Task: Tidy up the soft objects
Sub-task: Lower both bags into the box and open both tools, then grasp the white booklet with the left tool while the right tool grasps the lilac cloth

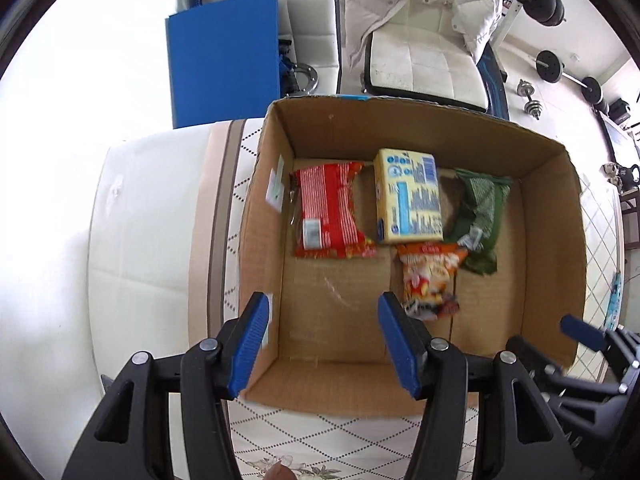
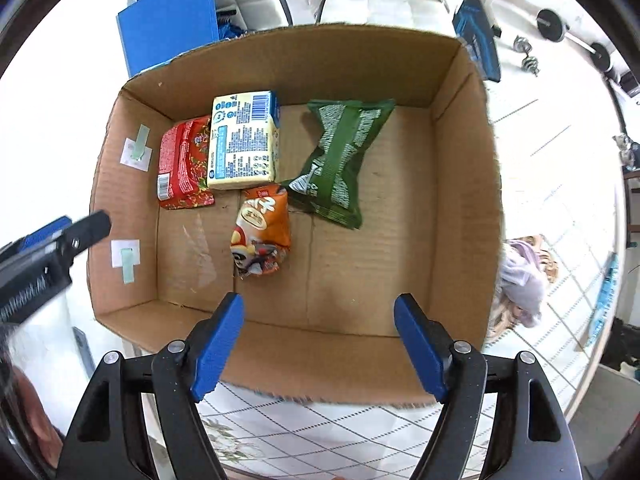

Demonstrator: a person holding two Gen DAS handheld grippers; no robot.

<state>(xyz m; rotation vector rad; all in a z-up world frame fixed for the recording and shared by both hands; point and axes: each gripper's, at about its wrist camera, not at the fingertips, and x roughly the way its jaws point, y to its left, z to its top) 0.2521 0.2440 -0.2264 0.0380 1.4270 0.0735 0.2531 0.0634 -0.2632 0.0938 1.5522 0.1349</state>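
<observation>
Four soft packets lie in the cardboard box [image 2: 460, 184]; both grippers hover at its near wall, fingers spread and holding nothing.

Left gripper [image 1: 324, 344]: jaws wide apart, above the box's near-left corner, one fingertip over the left wall, the other over the floor. Right gripper [image 2: 320, 340]: jaws wide apart, above the near wall of the box. Orange snack packet [image 2: 262, 236]: on the box floor, nearest the tongs, just ahead of the right gripper's left fingertip and just beside the left gripper's right fingertip. Yellow packet [image 2: 244, 140]: toward the box's far wall, touching the orange packet's far end. Red packet [image 2: 182, 164]: at the box's far left, against the yellow packet. Green packet [image 2: 340, 160]: right of the yellow packet, far half of the box, well apart from both grippers. Box stands on a quilted diamond-pattern surface [image 2: 320, 428].
</observation>
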